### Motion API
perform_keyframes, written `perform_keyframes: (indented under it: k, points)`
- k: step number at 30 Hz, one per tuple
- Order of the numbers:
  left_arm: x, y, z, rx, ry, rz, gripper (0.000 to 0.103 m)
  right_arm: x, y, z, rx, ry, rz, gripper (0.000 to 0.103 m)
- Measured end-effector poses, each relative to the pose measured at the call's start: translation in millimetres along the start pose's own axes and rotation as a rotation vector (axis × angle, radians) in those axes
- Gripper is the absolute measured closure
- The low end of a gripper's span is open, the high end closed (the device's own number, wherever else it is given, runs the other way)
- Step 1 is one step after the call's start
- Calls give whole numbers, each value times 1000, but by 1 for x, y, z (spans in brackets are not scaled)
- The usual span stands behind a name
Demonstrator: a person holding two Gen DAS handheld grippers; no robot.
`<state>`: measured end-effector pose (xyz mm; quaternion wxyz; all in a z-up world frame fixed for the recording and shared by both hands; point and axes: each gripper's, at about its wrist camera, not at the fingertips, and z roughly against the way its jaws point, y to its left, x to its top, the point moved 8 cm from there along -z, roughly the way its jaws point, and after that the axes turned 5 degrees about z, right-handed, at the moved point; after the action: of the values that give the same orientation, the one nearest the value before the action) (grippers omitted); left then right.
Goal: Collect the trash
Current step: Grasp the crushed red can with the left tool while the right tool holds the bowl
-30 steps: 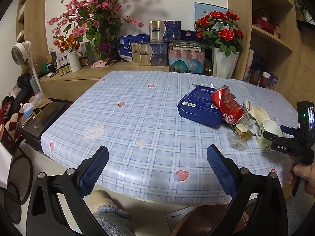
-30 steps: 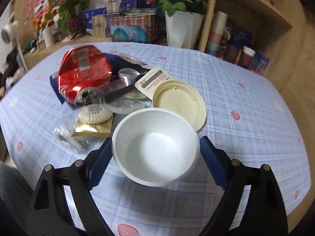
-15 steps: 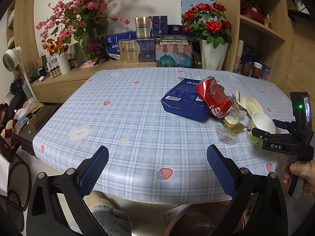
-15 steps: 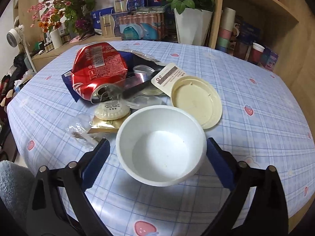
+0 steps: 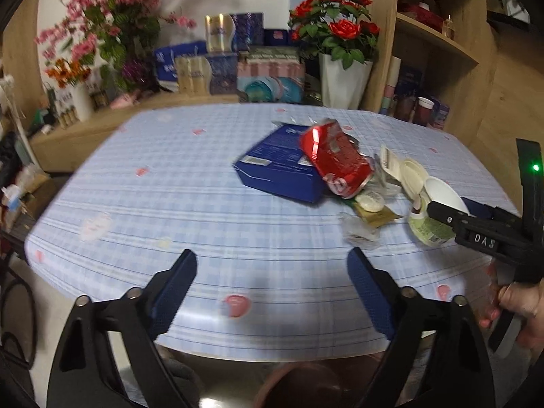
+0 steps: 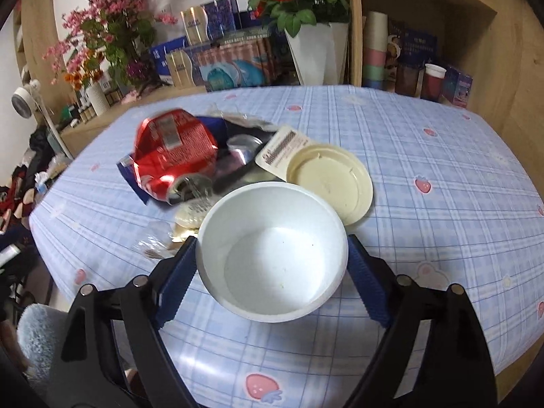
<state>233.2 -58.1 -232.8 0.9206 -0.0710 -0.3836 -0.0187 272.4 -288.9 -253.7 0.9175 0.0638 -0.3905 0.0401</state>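
white bowl [image 6: 272, 255] now pinched between closing right tool [image 6: 272, 265] pads; left tool [image 5: 272, 289] empty, narrower.

A round table under a blue checked cloth [image 5: 204, 204] fills the room. Behind it runs a low wooden sideboard [image 5: 102, 125]; to its right, wooden wall shelves [image 5: 438, 44].

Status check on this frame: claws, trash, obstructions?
Right claw closing around white bowl. Left claw empty, closing. Crushed red can waits on table.
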Motion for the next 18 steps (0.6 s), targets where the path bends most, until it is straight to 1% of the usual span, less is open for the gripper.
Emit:
perform_keyframes:
  k: [1,3,6,10,12,16,18]
  points:
    - [0,-3,-4,-12,15,10,25,0,0,3,-2,-7,2,19]
    - [3,-13,-13,-37,36,16,28,-2,-1,10,-11,-18,13,19]
    - [10,-26,-18,-60,24,-17,28,-6,-6,19,-22,-25,22,19]
    - [19,-37,-26,-92,22,-42,28,-11,-20,27,-30,-30,-3,19]
    - [27,-36,-34,-100,25,-33,28,-12,-24,28,-31,-31,-14,19]
    - [46,-34,-46,-120,23,-21,35,-12,-29,27,-31,-31,-23,19]
    - [61,-36,-55,-137,16,-22,37,-11,-30,26,-30,-32,-28,19]
